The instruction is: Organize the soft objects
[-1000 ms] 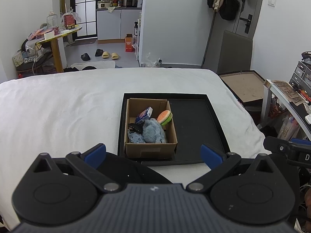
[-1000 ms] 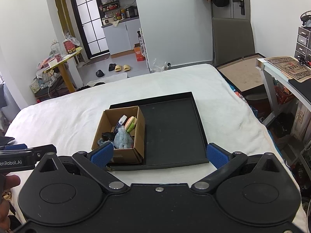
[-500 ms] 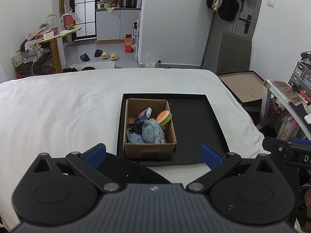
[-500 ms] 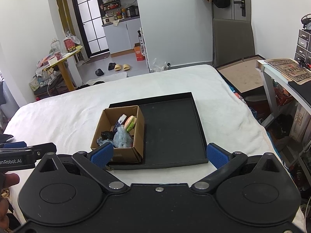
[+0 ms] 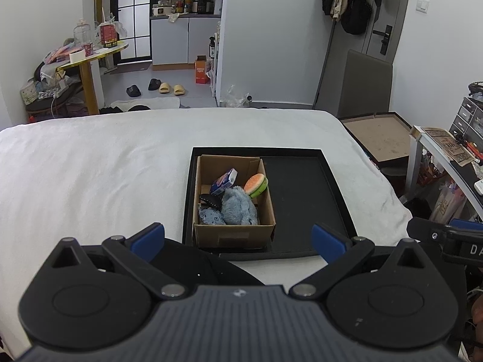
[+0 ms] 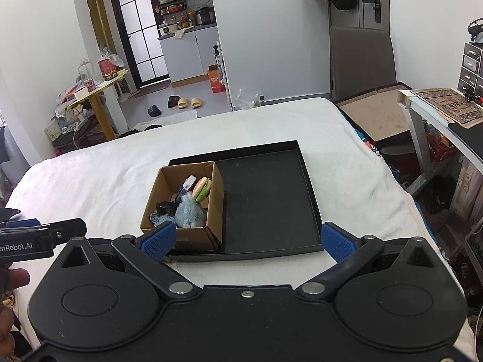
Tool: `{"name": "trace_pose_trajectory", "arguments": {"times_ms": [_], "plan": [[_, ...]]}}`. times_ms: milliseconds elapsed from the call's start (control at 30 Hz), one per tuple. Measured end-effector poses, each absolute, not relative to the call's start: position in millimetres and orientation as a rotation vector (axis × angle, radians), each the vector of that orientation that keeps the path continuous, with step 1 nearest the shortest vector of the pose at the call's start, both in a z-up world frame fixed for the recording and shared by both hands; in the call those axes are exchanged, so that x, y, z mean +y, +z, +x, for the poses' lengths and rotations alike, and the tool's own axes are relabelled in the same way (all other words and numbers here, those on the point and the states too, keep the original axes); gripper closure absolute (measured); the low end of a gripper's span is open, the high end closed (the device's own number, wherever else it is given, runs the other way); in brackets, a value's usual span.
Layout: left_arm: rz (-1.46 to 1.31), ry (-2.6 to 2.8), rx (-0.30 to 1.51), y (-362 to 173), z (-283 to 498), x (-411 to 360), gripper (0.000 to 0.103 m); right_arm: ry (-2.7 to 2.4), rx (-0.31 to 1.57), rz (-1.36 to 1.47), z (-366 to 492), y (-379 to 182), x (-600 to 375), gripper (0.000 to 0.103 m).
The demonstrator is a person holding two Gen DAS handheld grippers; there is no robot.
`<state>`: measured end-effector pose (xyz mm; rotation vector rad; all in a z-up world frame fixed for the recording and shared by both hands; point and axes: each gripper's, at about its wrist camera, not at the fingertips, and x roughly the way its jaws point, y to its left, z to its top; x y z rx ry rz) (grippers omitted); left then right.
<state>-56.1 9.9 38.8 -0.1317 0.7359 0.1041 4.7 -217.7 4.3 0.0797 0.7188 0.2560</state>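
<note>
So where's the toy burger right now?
The toy burger sits in the cardboard box, against its far right wall, beside the blue plush; the box stands in the black tray's left half.

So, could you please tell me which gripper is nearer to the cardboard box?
Left, narrowly. The left gripper sits open directly before the cardboard box; the right gripper is open too, offset toward the tray's bare half.

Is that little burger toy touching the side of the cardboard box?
Touching. In the left wrist view the burger toy leans against the inner right wall of the cardboard box, with no gap visible between them.
</note>
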Motion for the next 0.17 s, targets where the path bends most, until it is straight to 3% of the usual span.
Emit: {"name": "trace_pose_trajectory", "arguments": {"times_ms": [167], "plan": [[-0.133, 0.09, 0.735, 40.1, -57.2, 10.9, 0.0, 0.257, 0.719, 0.081, 4.9, 3.6, -218.0, 0.0]]}}
